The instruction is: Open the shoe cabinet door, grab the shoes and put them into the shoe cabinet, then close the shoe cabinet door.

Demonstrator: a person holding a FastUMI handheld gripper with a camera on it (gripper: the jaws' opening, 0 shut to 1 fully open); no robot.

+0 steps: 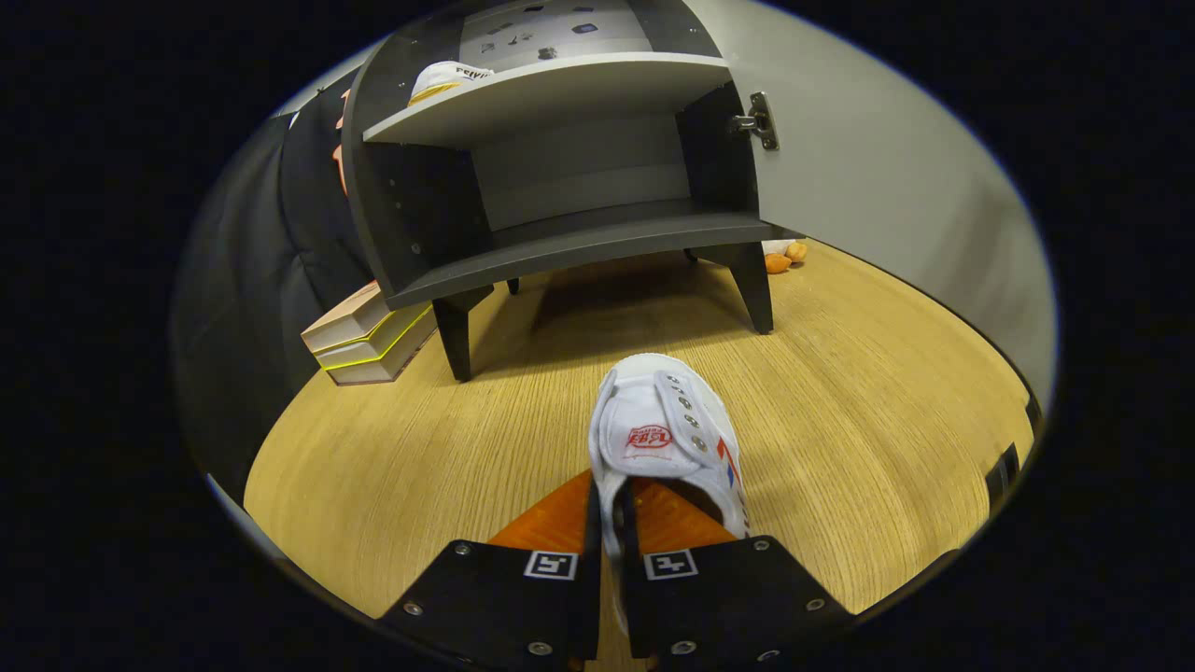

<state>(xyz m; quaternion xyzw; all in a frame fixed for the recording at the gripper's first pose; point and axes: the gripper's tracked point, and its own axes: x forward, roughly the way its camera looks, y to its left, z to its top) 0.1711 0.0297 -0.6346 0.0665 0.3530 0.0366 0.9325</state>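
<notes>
My gripper point(609, 513) is shut on the heel edge of a white canvas shoe point(665, 434), which points away from me toward the cabinet and hangs just above the wooden floor point(868, 439). Both fingers press the thin white rim between them. Beyond the shoe stands the dark shoe cabinet point(569, 187) on short legs, with its grey door point(887, 187) swung wide open to the right. Its lower shelf point(597, 245) is bare. On the upper shelf point(551, 93) lies a second white shoe point(446, 79), at the left end.
A stack of flat boxes point(366, 341) leans on the floor left of the cabinet's front leg. Small orange items point(784, 257) lie on the floor behind the right leg, near the door. A metal hinge point(758, 119) sits on the door's inner edge.
</notes>
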